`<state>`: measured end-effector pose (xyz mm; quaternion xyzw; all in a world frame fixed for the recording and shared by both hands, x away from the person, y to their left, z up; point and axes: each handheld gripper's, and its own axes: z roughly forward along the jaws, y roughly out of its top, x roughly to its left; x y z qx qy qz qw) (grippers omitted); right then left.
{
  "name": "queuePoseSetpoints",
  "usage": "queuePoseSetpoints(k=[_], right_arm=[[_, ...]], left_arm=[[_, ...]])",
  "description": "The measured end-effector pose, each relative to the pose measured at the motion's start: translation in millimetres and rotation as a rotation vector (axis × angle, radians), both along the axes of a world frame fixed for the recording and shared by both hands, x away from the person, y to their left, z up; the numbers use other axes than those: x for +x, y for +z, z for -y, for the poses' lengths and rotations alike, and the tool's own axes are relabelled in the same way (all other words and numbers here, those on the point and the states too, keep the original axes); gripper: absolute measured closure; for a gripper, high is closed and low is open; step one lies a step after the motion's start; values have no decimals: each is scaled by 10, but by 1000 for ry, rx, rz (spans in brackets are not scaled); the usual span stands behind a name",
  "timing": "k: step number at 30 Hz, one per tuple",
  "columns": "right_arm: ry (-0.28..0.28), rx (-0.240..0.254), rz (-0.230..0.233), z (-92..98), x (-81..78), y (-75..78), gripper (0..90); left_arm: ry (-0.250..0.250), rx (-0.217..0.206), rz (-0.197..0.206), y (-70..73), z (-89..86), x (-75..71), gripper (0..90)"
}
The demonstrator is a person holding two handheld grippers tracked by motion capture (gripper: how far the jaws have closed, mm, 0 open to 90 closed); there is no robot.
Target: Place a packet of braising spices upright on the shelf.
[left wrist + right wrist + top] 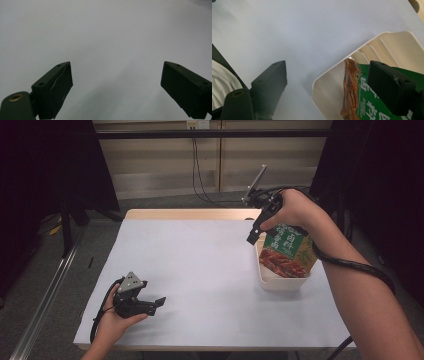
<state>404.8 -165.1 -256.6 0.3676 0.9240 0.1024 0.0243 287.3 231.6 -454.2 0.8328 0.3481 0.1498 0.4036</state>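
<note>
Packet [287,251] stands in tray [280,282]; right claw [254,234] wide above tray's rim, empty. Left claw [159,302] wide, empty, on worktop [200,265].

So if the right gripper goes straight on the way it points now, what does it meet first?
Probably the near rim of the cream plastic tray, which lies between its open fingers; the green food packet stands inside. Depth is unclear.
</note>
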Motion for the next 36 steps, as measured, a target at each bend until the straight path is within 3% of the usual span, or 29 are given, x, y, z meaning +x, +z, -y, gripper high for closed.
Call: queuePoseSetpoints(k=[15,22,29,36], right_arm=[[86,-7,1,-327,-58,-314,122],[100,-2,0,-445,-76,-494,119],[115,33,-3,-514,-83,-653,120],[127,20,1,-577,-94,-862,121]], left_arm=[[-6,-14,-2,-1,-7,3,103],[-5,-18,2,-4,-5,4,103],[4,-6,-4,-9,1,0,103],[0,-17,-5,-23,4,8,103]])
